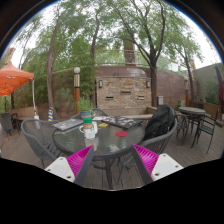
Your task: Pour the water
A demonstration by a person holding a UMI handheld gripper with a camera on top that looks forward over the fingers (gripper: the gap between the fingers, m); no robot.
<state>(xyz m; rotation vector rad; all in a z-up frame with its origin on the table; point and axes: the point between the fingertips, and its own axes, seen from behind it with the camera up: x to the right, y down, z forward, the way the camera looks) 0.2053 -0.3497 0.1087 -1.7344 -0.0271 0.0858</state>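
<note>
A round glass patio table (110, 140) stands just ahead of my gripper (112, 160). On its left part stands a white cup (88, 130) with a green bottle or cup (86, 117) right behind it. A small red object (121, 132) lies near the table's middle. My two fingers with magenta pads (80, 160) stand wide apart with nothing between them, held back from the table's near edge. The cup is beyond and slightly left of the left finger.
Metal chairs surround the table, one at the left (38, 140), one with a black bag (158, 124) at the right. More chairs (195, 122) stand far right. A stone fireplace (124, 92), an orange umbrella (14, 80) and trees lie beyond. Papers (70, 124) lie on the table.
</note>
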